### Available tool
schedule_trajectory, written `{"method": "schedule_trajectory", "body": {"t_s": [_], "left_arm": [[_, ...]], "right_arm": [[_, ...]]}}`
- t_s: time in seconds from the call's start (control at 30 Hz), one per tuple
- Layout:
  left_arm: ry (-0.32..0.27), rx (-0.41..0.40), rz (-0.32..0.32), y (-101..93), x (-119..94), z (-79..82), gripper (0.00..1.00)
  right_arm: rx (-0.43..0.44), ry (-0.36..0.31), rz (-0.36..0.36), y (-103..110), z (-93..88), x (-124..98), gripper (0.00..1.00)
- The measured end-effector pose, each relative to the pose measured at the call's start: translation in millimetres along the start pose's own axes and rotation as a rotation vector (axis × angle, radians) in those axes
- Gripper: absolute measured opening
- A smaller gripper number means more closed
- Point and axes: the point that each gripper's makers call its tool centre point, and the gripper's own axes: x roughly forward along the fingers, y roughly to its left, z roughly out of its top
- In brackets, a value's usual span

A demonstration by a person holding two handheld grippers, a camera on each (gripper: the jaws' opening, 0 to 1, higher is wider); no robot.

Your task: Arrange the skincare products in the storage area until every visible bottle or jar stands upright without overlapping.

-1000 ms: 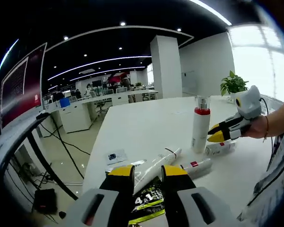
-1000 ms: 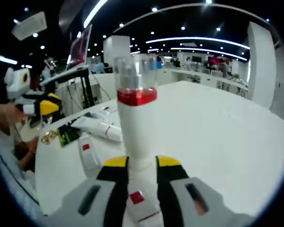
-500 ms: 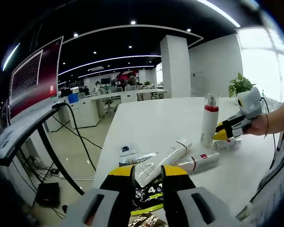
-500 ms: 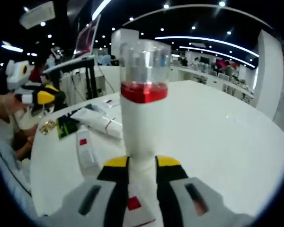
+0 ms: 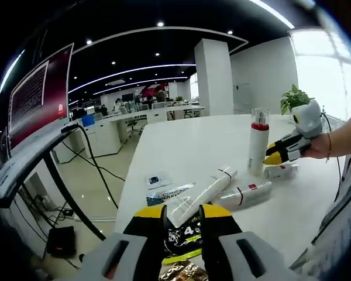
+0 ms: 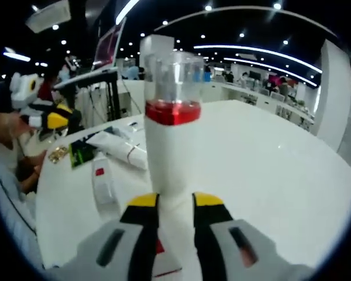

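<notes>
Your right gripper point(image 6: 175, 202) has its yellow-tipped jaws pinching the lower body of the tall white bottle point(image 6: 171, 140), which stands upright on the white table point(image 6: 269, 158). The bottle wears a red band and a clear cap at the top and rises toward twelve o'clock in the right gripper view. In the left gripper view the same bottle point(image 5: 257, 147) stands at about two o'clock, with your right gripper point(image 5: 276, 157) coming in from three o'clock and gripping it near the base.

Your left gripper point(image 5: 182, 213) sits at six o'clock in its own view, its jaws parted with a narrow gap between them and nothing held. Just past its tips lies a dark sachet point(image 5: 186, 237) with green and white print, and beyond that a long white tube point(image 5: 200, 194) lies on its side, pointing toward one o'clock. Beside the tube, toward three o'clock, a second white tube with a red mark point(image 5: 243, 193) also lies flat. A small white bottle point(image 5: 281, 171) lies on its side just beside the foot of the upright bottle. A flat sample packet point(image 5: 168, 191) and a small card point(image 5: 155, 179) rest near the table edge at about ten o'clock from the tubes.

In the right gripper view, the lying tubes point(image 6: 120, 149) sit at nine o'clock, with your left gripper point(image 6: 54, 120) beyond them.
</notes>
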Motion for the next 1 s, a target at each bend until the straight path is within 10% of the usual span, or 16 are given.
{"method": "schedule_trajectory", "body": {"t_s": [0.47, 1.0], "left_arm": [[0.035, -0.078, -0.033, 16.7, 5.0, -4.5, 0.23], [0.061, -0.117, -0.088, 32.3, 8.6, -17.0, 0.24]], "right_arm": [[-0.059, -0.089, 0.081, 48.5, 40.7, -32.0, 0.25], [-0.304, -0.08, 0.365, 141.6, 120.8, 5.4, 0.27]]}}
